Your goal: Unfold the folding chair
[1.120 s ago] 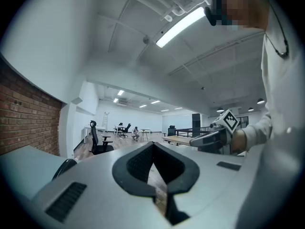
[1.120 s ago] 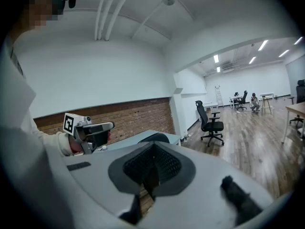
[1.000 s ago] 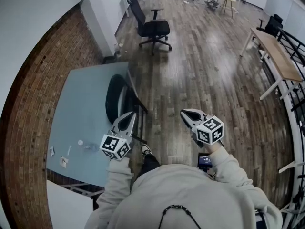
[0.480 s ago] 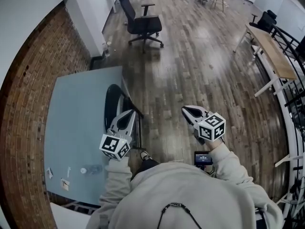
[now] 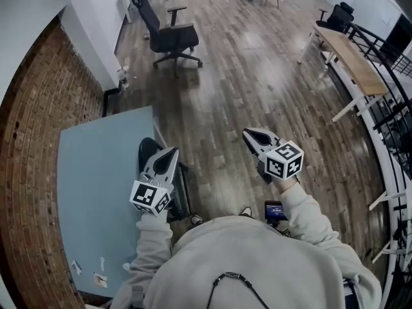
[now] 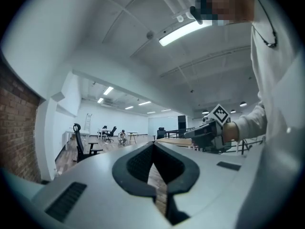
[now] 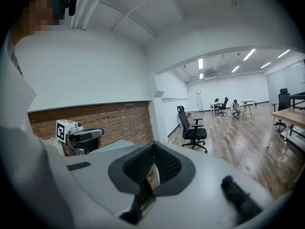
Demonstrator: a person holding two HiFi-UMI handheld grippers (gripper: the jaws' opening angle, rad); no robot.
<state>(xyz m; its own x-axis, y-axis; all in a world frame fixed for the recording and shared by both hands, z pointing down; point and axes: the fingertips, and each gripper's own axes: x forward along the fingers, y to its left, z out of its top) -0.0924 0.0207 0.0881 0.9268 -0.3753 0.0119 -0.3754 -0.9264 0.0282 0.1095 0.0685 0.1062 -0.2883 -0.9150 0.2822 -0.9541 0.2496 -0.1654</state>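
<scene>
The left tongs (image 5: 172, 151) and right tongs (image 5: 247, 133) are both pressed together and empty, while the folded chair (image 5: 145, 150) rests against the blue surface's (image 5: 96, 166) edge at 8 o'clock, partly hidden behind the left tongs.

1. Your head camera looks steeply down from above your shoulders. It takes in the wooden floor (image 5: 257, 102) and the table (image 5: 96, 166) at its left edge, with both grippers close beneath it.
2. Your left gripper (image 5: 168, 153) carries a camera right behind its own jaws, which fill the lower frame. It faces level down the long room and catches your other gripper at its right edge.
3. Your right gripper (image 5: 250, 135) carries a camera set just as close. It faces slightly downward toward the brick wall (image 7: 114, 120) and catches your other gripper at its left.
4. All three views share the black office chair (image 5: 168, 36), far off in each one.
</scene>
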